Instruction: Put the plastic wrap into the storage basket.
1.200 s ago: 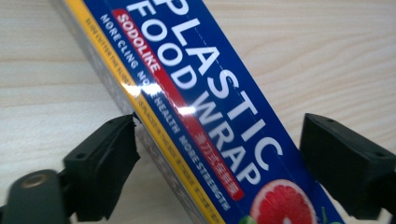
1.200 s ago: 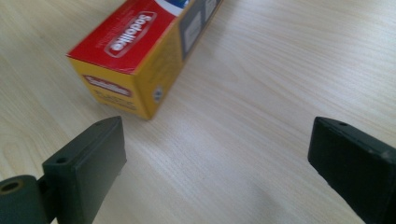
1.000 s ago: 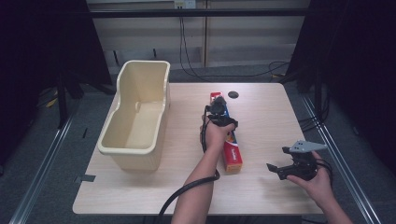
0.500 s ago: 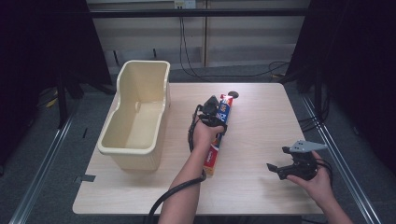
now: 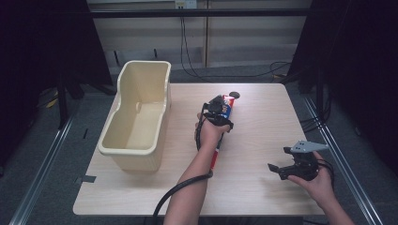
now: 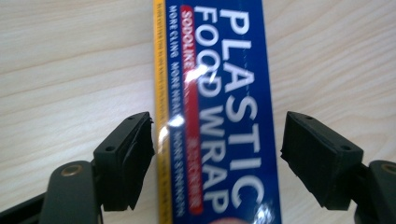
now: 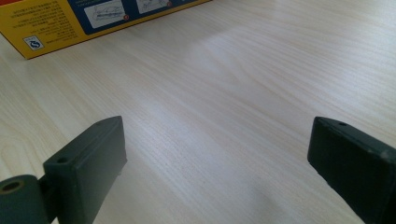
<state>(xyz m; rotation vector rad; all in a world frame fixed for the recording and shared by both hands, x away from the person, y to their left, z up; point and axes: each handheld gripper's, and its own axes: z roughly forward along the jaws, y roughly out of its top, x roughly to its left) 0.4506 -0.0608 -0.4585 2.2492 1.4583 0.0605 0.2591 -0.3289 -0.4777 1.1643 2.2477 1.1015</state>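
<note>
Toward the bench's far edge, near its middle, your left gripper (image 5: pixel 220 108) straddles the plastic wrap box (image 6: pixel 219 121); its jaws have just been opening and stand off both sides, the box lying flat between them. By the near right corner, your right gripper (image 5: pixel 277 169) is spread wide over bare bench (image 5: pixel 263 126).

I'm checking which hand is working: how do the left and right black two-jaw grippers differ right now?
The left gripper straddles the blue plastic food wrap box, pads apart from it, having just opened; the right gripper has bare wooden table between its jaws. Left sits mid-table, right near the table's edge. Both are open.
</note>
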